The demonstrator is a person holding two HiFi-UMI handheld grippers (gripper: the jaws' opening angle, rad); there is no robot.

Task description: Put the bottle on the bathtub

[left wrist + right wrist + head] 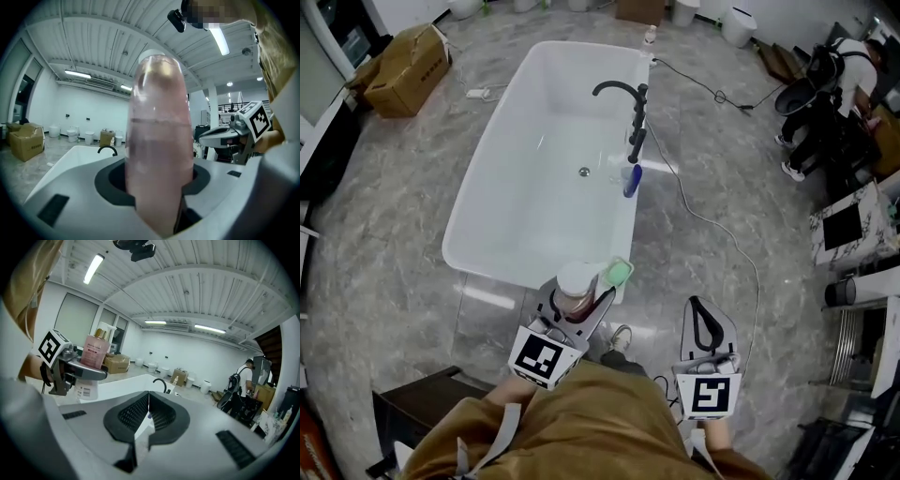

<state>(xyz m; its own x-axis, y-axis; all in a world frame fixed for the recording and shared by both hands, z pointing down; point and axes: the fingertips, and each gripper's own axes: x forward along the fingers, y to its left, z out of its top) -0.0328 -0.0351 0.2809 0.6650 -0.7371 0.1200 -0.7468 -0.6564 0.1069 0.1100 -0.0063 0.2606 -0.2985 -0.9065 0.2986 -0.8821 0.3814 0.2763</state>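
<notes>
Left gripper (579, 299) grips one pink bottle (576, 282); one bathtub (514, 192).

**A warehouse-like hall for bathroom fixtures**

A freestanding white bathtub (484, 178) stands alone on a wide, grey marble-look floor (384, 234). White toilets (152, 366) line the far wall, and a cardboard box (405, 67) lies at far left. Overhead is industrial fit-out: a ribbed metal ceiling (197, 291) with strip lights (92, 268).

Bottle (159, 154) blurred at close range

Left gripper (577, 302) clamps the bottle (576, 279); right gripper (705, 321), jaws together, hangs beside it.
</notes>
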